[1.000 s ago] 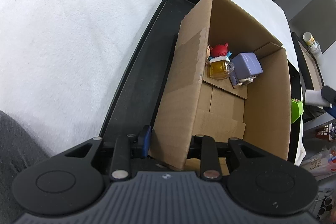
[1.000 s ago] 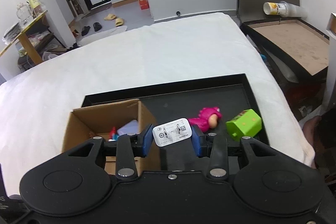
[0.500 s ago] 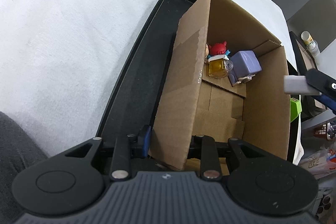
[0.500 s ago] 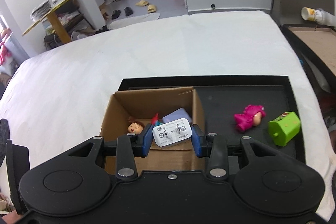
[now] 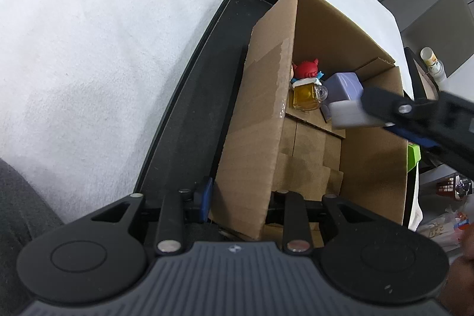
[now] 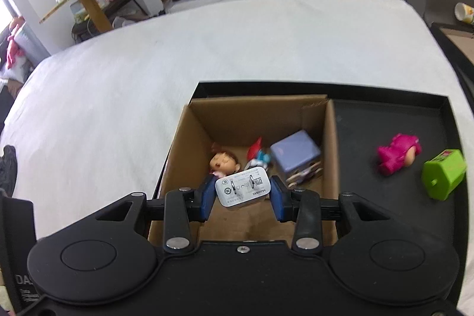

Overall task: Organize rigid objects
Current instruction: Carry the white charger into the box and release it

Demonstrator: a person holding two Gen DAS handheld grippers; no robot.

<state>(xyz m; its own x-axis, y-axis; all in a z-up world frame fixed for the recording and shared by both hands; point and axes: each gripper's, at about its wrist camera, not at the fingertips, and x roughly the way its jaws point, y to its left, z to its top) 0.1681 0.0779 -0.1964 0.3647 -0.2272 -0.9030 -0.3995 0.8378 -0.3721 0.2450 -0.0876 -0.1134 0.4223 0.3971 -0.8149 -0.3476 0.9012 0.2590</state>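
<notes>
An open cardboard box [image 6: 331, 138] stands on a black tray [image 6: 385, 120]. My right gripper [image 6: 242, 195] is shut on a white charger plug [image 6: 243, 190] and holds it above the box opening; the plug also shows in the left wrist view [image 5: 349, 114]. My left gripper [image 5: 240, 197] is shut on the box's near wall [image 5: 254, 144]. Inside lie a purple cube toy [image 6: 296, 157], a doll head [image 6: 223, 163], a red and blue figure [image 6: 259, 153] and a yellow mug toy [image 5: 306, 95].
On the tray right of the box lie a pink figure [image 6: 398, 153] and a green block [image 6: 443, 176]. The tray rests on a white cloth-covered surface [image 6: 148, 85]. A second tray with a cup [image 6: 463, 12] is at the far right.
My right gripper has carried the plug leftward from beside the box to over its opening. My left gripper has kept its hold on the box wall.
</notes>
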